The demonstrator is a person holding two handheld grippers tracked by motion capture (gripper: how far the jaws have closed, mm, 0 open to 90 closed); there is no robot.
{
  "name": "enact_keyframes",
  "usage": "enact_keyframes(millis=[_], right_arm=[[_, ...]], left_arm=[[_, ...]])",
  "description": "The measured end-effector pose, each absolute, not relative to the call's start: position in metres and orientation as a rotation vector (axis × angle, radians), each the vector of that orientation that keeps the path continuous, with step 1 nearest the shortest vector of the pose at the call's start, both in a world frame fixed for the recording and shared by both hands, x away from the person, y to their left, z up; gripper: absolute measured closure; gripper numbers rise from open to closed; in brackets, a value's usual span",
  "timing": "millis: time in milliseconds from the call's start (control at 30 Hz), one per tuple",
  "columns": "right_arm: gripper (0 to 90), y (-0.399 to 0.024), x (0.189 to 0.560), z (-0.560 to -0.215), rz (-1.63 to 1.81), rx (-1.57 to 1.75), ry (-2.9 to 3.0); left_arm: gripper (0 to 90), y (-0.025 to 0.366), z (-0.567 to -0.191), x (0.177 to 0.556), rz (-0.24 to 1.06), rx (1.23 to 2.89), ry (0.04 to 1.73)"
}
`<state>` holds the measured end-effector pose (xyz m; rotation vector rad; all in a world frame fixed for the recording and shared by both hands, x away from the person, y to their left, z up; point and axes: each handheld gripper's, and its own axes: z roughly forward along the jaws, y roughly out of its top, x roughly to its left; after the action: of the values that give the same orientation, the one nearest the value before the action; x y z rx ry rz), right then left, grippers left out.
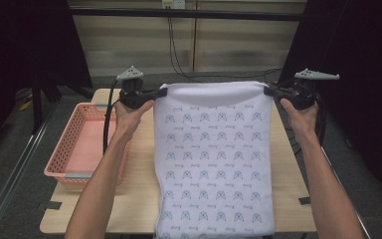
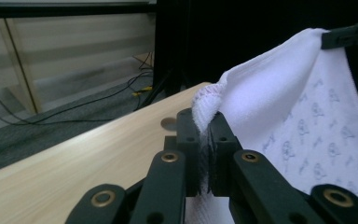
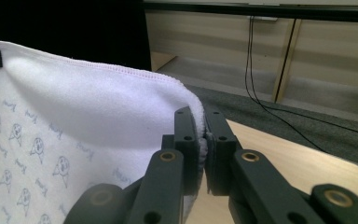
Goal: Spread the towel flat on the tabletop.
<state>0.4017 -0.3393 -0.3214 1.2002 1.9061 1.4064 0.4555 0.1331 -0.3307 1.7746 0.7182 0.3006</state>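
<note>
A white towel printed with small blue figures hangs stretched between both grippers, above the wooden table. Its far edge is lifted and its near end drapes over the table's front edge. My left gripper is shut on the towel's far left corner; in the left gripper view the cloth is pinched between the black jaws. My right gripper is shut on the far right corner, with the hem clamped at the jaws. Both point inward towards each other.
A pink plastic basket stands on the table's left side beside the left forearm. Black cables run over the grey floor beyond the table. Dark curtains flank both sides. Bare tabletop shows to the right of the towel.
</note>
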Motion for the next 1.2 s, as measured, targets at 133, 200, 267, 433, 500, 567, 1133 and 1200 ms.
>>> enact_keyframes(millis=[133, 200, 267, 433, 500, 567, 1133, 1200], right_arm=[[85.6, -0.341, 0.414, -0.315, 1.406, 1.219, 1.891], [85.7, -0.342, 0.418, -0.311, 1.410, 1.230, 1.875], [86.0, -0.343, 0.419, -0.309, 1.428, 1.239, 1.854], [86.0, -0.342, 0.410, -0.332, 1.437, 1.244, 1.897], [86.0, -0.342, 0.402, -0.342, 1.456, 1.249, 1.909], [86.0, -0.342, 0.392, -0.349, 1.456, 1.236, 1.934], [86.0, -0.340, 0.248, -0.417, 1.439, 1.208, 2.188], [86.0, -0.340, 0.232, -0.426, 1.441, 1.221, 2.221]], left_arm=[[86.3, 0.131, -0.321, 0.466, 0.297, 1.742, 0.719], [86.3, 0.130, -0.319, 0.468, 0.299, 1.746, 0.715], [86.3, 0.128, -0.322, 0.466, 0.291, 1.754, 0.712], [86.3, 0.133, -0.348, 0.454, 0.260, 1.806, 0.720], [86.3, 0.135, -0.352, 0.449, 0.236, 1.797, 0.719], [86.3, 0.139, -0.362, 0.429, 0.228, 1.807, 0.706], [86.3, 0.161, -0.431, 0.306, 0.031, 1.872, 0.692], [86.3, 0.160, -0.439, 0.290, 0.025, 1.954, 0.684]])
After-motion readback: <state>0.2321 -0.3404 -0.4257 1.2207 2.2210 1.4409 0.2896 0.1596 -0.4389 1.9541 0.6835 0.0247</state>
